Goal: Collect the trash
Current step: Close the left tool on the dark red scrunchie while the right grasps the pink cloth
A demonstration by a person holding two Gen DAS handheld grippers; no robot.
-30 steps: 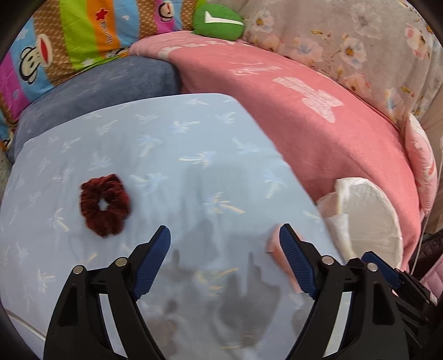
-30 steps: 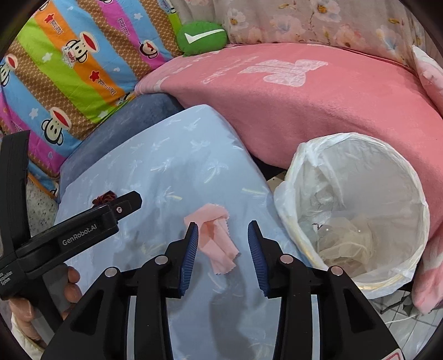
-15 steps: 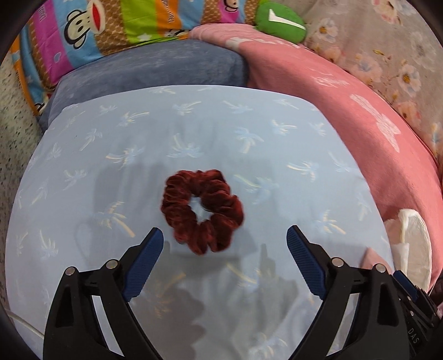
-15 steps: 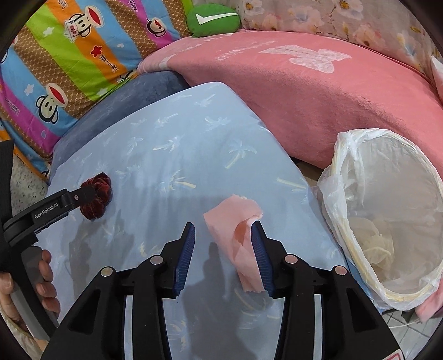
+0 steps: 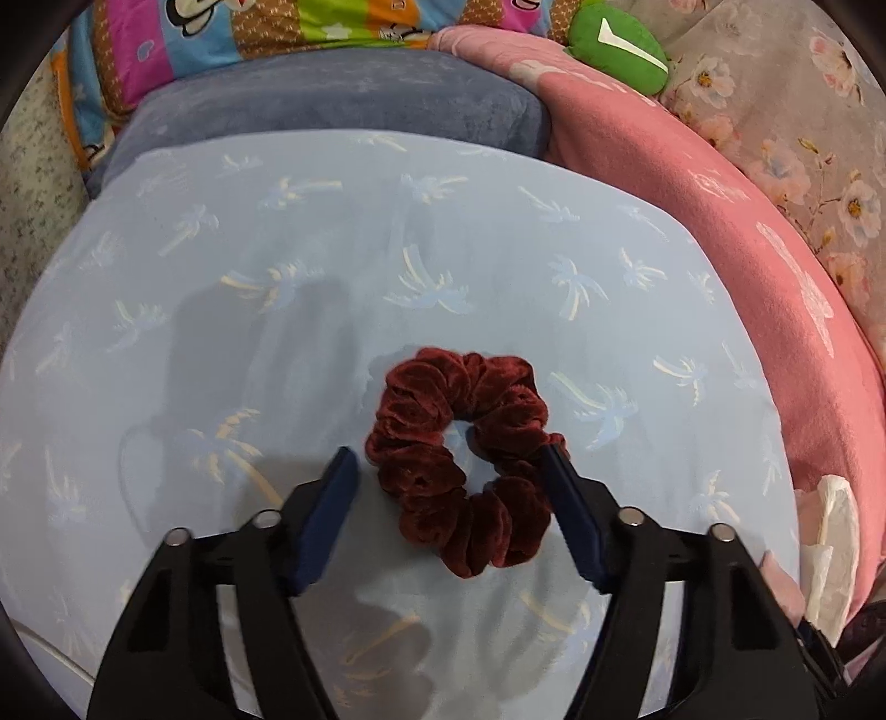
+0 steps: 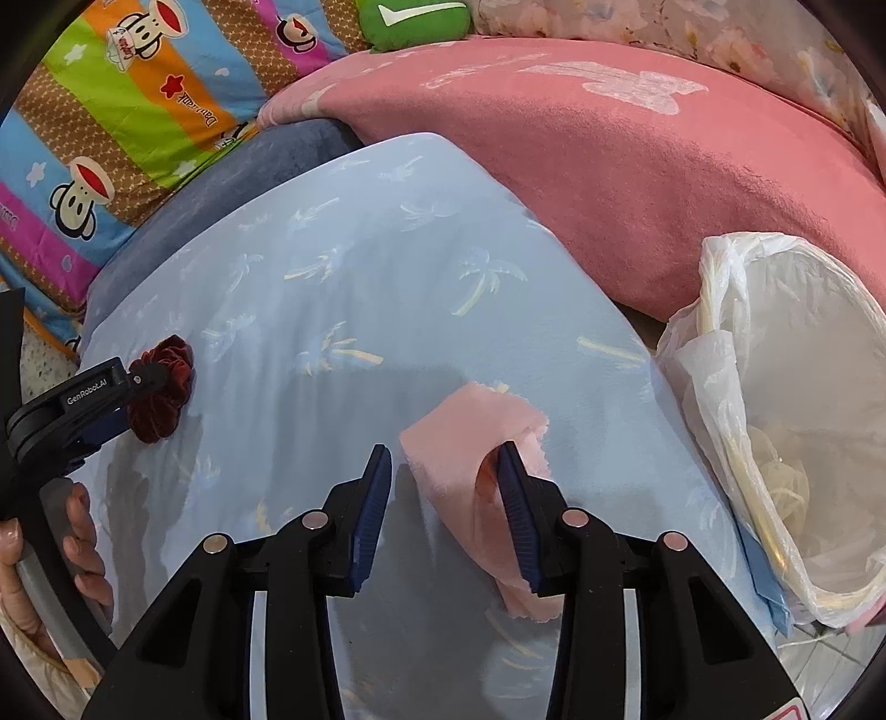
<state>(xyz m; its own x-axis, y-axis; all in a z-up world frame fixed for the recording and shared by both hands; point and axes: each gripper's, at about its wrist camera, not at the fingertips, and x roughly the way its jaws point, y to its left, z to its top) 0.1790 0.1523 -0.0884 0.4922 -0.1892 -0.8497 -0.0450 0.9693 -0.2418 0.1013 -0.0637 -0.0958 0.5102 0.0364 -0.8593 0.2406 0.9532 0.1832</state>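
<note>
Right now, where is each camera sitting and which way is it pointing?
Left wrist view: sits on the left tongs, looking forward and down at the red scrunchie on the blue cushion; both open fingers show.
Right wrist view: sits on the right tongs, looking down at the pink cloth beside the lined bin; its open fingers show, plus the left tongs and the person's hand.
Shared: scrunchie, cushion, pink blanket, green pillow.

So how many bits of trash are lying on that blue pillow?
2: a dark red scrunchie between the left gripper fingers, a pink cloth scrap at the right gripper.
</note>
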